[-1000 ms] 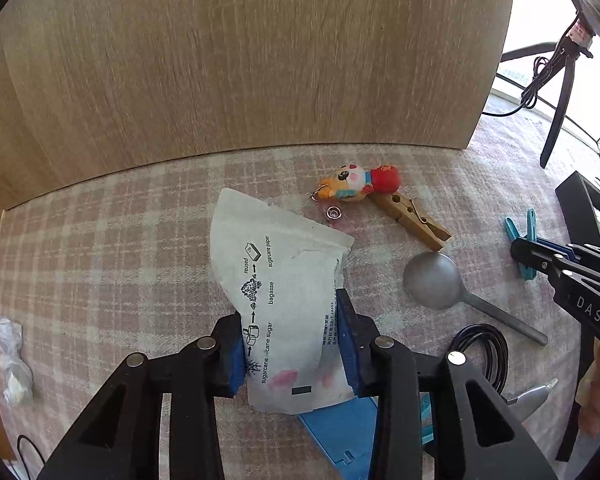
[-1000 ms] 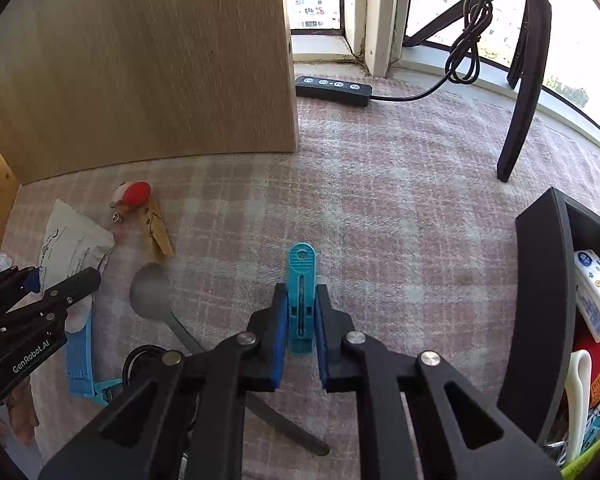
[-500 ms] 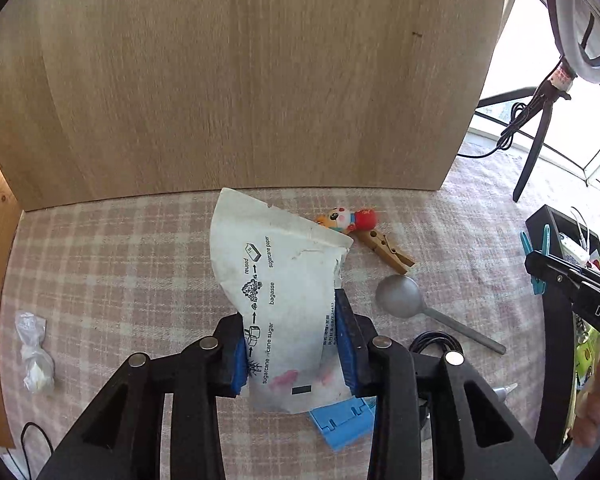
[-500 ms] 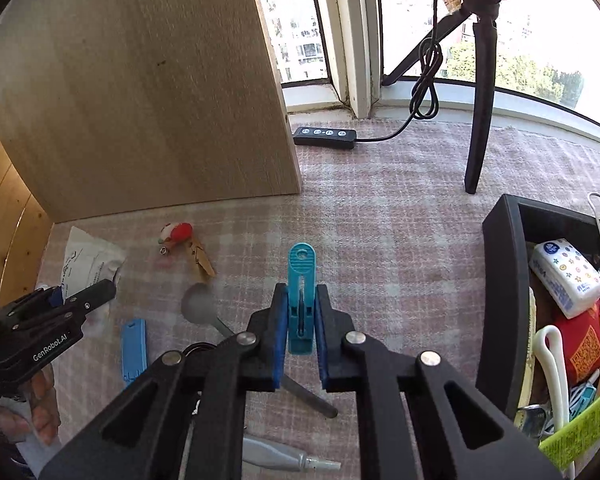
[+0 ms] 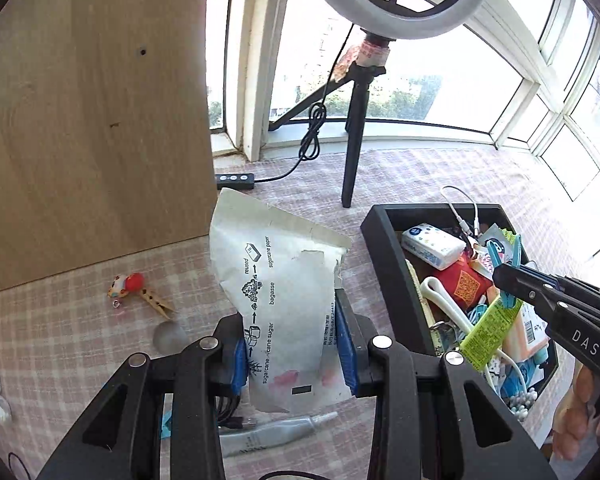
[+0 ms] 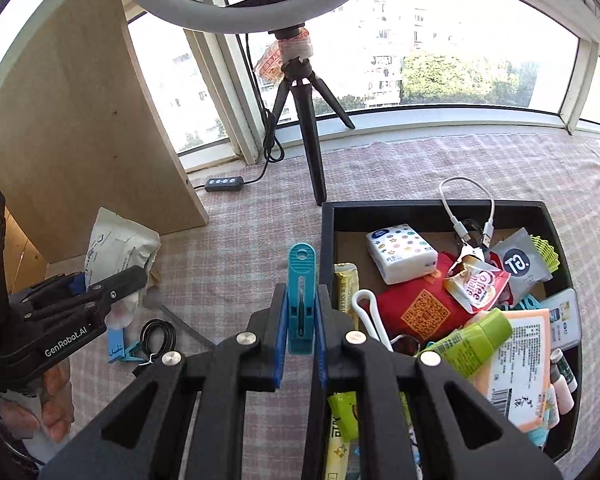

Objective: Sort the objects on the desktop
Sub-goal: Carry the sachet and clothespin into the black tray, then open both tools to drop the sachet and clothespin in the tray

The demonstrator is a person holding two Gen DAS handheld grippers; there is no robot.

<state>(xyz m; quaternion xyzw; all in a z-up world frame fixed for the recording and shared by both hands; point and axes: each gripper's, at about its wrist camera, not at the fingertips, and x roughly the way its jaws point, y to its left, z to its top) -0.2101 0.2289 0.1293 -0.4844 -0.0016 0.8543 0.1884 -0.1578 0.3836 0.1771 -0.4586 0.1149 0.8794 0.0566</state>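
Observation:
My left gripper [image 5: 290, 354] is shut on a white paper sugar packet [image 5: 284, 288] and holds it up above the checked tablecloth, left of the black tray [image 5: 384, 252]. My right gripper [image 6: 300, 340] is shut on a teal clothes peg [image 6: 301, 296], held over the tray's left rim [image 6: 327, 240]. The peg also shows in the left wrist view [image 5: 504, 264], above the tray's contents. The packet shows in the right wrist view [image 6: 118, 244] at the left.
The tray holds several items: a tissue pack [image 6: 400, 252], a red pouch [image 6: 420, 308], a white cable [image 6: 466, 208]. On the cloth lie a toy-topped wooden peg [image 5: 140, 292], a spoon [image 5: 170, 334], a grey tube [image 5: 276, 432], a black cable coil [image 6: 158, 336]. A ring-light tripod [image 6: 312, 136] stands behind; a wooden board [image 5: 92, 120] stands left.
Both grippers have risen and swung right toward the tray with their loads. The teal peg now hangs over the tray's rim; the packet is lifted well off the cloth.

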